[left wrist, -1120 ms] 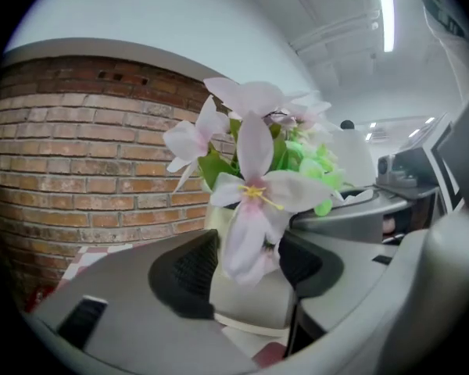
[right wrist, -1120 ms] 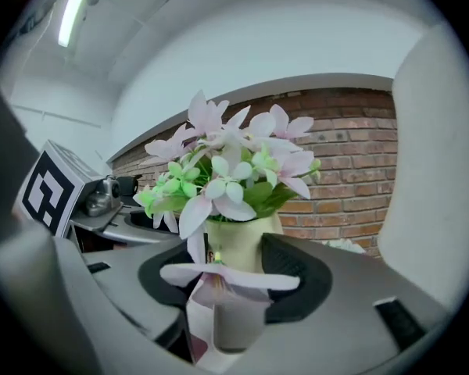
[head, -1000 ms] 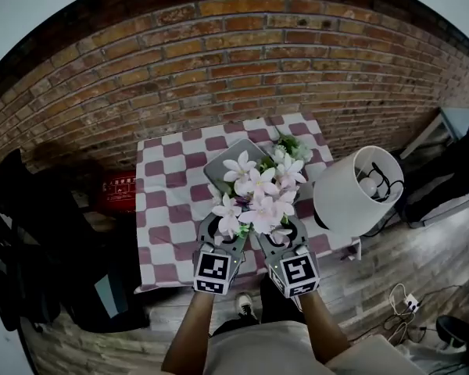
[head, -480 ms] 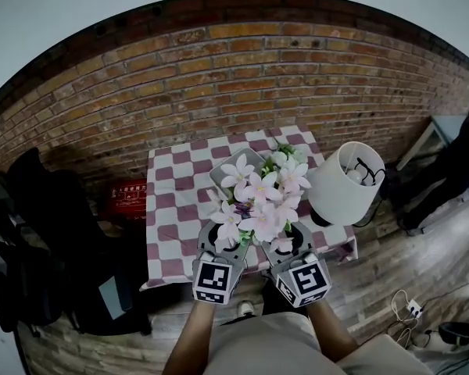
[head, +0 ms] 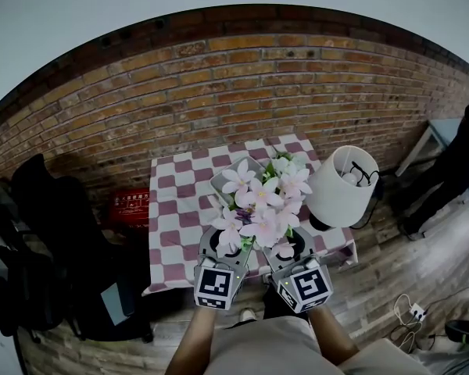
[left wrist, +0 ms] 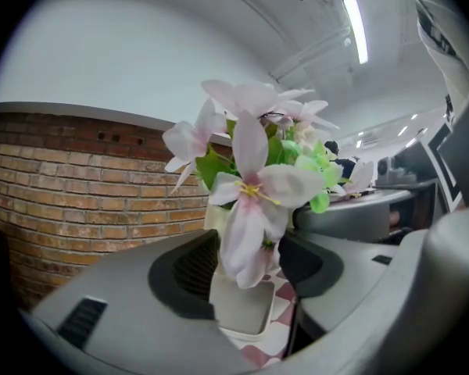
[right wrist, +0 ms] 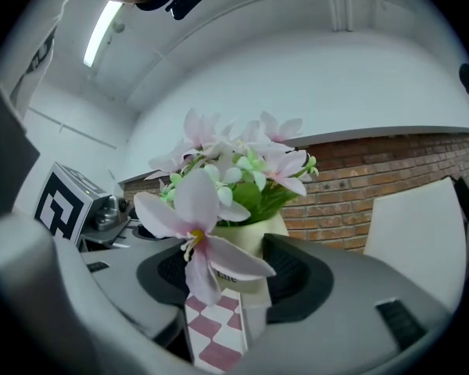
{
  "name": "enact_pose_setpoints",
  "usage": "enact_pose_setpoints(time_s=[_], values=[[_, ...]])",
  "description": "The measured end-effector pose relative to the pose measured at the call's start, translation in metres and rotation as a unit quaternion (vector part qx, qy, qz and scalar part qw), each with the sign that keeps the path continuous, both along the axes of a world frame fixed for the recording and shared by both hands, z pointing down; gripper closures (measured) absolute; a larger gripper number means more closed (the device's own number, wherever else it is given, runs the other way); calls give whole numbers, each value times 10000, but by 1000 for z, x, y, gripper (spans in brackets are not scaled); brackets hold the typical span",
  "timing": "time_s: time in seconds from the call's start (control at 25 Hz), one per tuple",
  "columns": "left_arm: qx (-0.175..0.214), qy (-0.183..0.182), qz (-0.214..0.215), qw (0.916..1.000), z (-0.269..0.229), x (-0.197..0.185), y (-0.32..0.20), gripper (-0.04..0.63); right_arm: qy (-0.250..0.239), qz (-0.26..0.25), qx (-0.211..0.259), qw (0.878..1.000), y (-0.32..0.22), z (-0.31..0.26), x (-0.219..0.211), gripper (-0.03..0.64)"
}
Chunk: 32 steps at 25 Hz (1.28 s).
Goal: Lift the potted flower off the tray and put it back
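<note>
The potted flower (head: pixel 262 205), pink-white blooms in a cream pot, hangs in the air above the checkered table (head: pixel 180 209), on the near side of the grey tray (head: pixel 225 172). My left gripper (head: pixel 233 244) and right gripper (head: pixel 285 248) clasp the pot from the near side, side by side. In the left gripper view the pot (left wrist: pixel 238 303) sits between the dark pads of the left gripper (left wrist: pixel 246 268). In the right gripper view the pot (right wrist: pixel 250 237) fills the gap of the right gripper (right wrist: pixel 234 276), whose jaws are opening slightly while its pads still touch the pot.
A white lamp shade (head: pixel 340 186) stands at the table's right edge, close to the flowers. Dark bags and a chair (head: pixel 47 241) crowd the floor on the left, with a red box (head: pixel 129 205) by the brick wall (head: pixel 234 92).
Both grippers have risen together with the potted flower, which now hangs higher over the table and the tray. The table looks smaller and farther below.
</note>
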<state>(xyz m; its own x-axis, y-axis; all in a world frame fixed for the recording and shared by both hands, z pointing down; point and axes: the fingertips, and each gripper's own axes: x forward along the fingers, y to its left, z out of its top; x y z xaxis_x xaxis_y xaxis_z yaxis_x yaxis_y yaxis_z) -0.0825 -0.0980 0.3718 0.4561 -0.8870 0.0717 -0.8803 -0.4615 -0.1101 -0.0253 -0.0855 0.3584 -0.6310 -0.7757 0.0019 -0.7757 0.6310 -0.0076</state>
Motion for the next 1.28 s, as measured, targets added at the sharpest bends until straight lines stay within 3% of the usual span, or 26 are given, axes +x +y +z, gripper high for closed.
enact_pose_setpoints(time_s=[0.6,0.84,1.28], values=[[-65,-267,62,9996,26,3,-28,331,114,27,-92,9999,-26,27,2,390],[-185,-318,64,9993,50,-1,-54,333,434,-12,-44,9990,-51,52,-4,387],[-584,-339,70,9977,119,-3,-103,337,584,-62,-669,9960,-98,120,-9,394]])
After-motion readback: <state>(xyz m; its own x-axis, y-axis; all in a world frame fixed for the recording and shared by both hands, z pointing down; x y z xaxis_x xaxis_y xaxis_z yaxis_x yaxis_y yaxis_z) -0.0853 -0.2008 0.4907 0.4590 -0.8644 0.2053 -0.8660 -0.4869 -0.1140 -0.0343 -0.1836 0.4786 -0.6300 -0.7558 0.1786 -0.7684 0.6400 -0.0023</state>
